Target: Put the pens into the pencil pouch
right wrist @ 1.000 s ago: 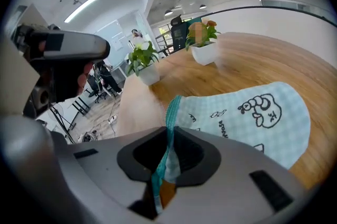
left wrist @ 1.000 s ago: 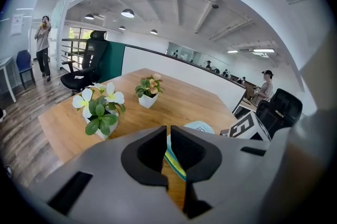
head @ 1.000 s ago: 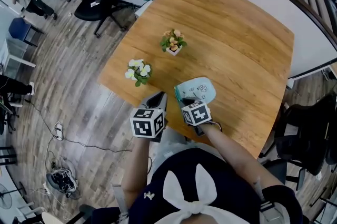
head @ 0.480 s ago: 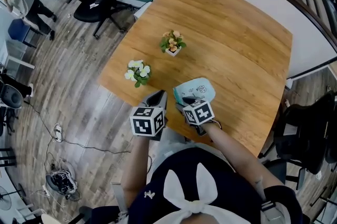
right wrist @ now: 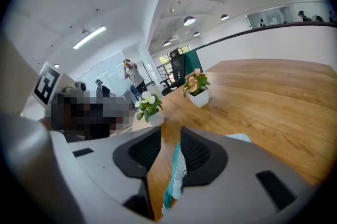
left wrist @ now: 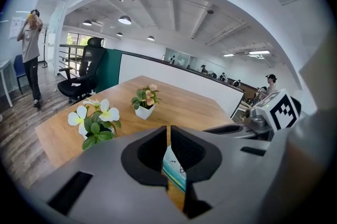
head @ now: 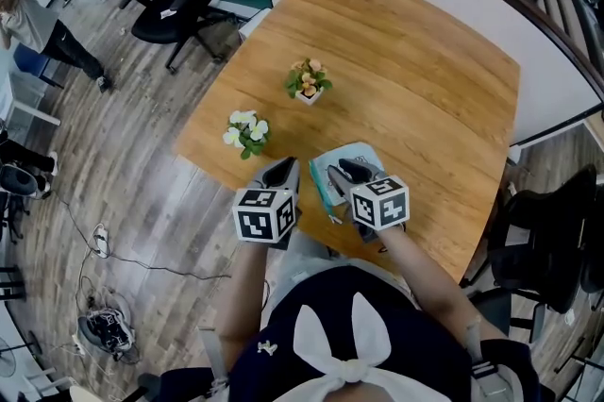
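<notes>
Right gripper [head: 350, 171] risen, closing, own view: pouch [right wrist: 174, 171] between

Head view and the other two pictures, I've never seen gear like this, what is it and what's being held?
A person holds a tool in each hand, each ending in a two-jawed claw. The head view looks down from a camera on their head; the other two cameras ride on the tools, looking along each claw. On the table stand an orange-flowered pot, a white-flowered pot and a light-blue pencil pouch. The left claw is shut, beside the pouch. The right claw is closing, with the pouch's edge between its jaws. I see no pens.
</notes>
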`<action>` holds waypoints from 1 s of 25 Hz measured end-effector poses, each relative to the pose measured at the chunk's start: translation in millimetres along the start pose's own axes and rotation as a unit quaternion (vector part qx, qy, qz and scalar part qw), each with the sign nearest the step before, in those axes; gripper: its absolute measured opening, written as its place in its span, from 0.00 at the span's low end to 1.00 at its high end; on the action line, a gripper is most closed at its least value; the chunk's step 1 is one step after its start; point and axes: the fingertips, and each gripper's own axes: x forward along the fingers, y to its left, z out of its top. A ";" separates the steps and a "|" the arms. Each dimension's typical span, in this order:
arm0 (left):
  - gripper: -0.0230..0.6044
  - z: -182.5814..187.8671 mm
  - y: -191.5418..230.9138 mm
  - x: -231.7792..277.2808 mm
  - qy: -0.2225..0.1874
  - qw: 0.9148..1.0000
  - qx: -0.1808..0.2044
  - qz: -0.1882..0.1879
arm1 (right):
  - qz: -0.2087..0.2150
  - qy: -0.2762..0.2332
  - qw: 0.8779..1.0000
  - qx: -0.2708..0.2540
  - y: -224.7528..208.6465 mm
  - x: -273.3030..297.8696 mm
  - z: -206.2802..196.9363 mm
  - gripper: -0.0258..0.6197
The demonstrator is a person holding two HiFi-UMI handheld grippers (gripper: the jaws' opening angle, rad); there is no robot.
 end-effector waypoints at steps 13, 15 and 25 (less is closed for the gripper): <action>0.08 13.5 -33.8 -3.1 -0.026 1.000 -0.001 -0.018 | -0.037 -0.082 0.996 -0.024 10.4 -49.8 34.9 0.05; 0.08 17.7 -39.8 -6.1 -0.032 0.999 -0.001 -0.024 | -0.040 -0.082 0.996 -0.020 11.5 -54.1 35.7 0.05; 0.07 21.8 -66.5 -9.3 -0.032 0.997 0.031 -0.055 | -0.037 -0.092 0.995 -0.019 14.2 -66.6 39.6 0.04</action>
